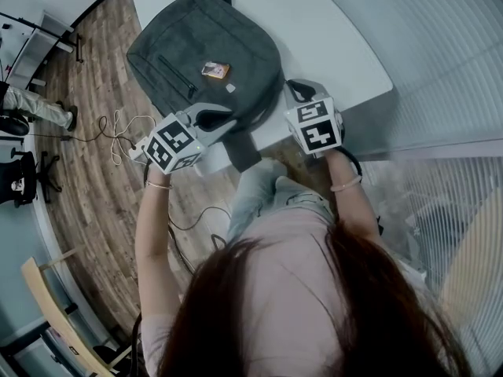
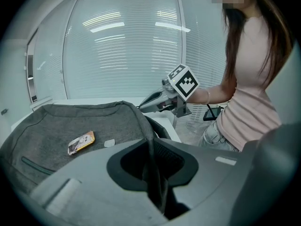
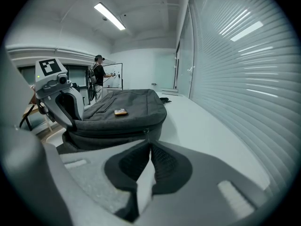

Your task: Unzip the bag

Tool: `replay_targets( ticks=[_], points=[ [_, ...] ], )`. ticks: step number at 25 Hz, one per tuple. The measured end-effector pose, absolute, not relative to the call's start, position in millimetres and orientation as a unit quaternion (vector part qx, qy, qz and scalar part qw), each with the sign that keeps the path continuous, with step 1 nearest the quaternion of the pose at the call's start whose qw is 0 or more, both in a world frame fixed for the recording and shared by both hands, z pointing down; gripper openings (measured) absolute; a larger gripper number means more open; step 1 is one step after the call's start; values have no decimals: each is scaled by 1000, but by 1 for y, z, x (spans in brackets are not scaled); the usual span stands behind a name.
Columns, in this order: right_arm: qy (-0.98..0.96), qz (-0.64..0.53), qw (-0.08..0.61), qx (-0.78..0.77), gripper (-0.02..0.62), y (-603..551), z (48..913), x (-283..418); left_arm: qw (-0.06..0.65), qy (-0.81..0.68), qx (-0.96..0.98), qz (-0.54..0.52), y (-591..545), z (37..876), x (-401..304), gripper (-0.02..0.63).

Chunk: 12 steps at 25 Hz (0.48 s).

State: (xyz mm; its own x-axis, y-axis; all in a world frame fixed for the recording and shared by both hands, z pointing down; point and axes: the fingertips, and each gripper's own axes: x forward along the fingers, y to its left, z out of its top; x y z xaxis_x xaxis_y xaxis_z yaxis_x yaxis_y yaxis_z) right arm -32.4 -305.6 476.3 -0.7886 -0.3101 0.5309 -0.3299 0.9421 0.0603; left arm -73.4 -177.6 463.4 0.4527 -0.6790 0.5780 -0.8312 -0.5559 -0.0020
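A dark grey backpack (image 1: 204, 61) lies flat on the white table (image 1: 330, 38), a small orange tag (image 1: 215, 71) on its front. My left gripper (image 1: 224, 120) is shut on a dark fold at the bag's near edge; in the left gripper view that fabric (image 2: 153, 164) runs down between the jaws. My right gripper (image 1: 292, 91) sits at the bag's near right corner. In the right gripper view its tips (image 3: 149, 144) meet right under the small metal zipper pull (image 3: 145, 132) on the bag's side seam, and the tab seems pinched between them.
The bag hangs slightly over the table's near edge (image 1: 259, 144). Cables (image 1: 118, 132) lie on the wooden floor to the left. Window blinds (image 1: 440, 69) run along the right. A person (image 3: 98, 76) stands far off at the back of the room.
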Motion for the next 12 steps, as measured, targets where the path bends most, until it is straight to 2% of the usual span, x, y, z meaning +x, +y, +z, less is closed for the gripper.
replay_targets(
  ticks=[12],
  points=[
    [-943, 20, 280, 178, 15, -324, 481, -39, 134, -451, 842, 265, -177, 464, -73, 52]
  ],
)
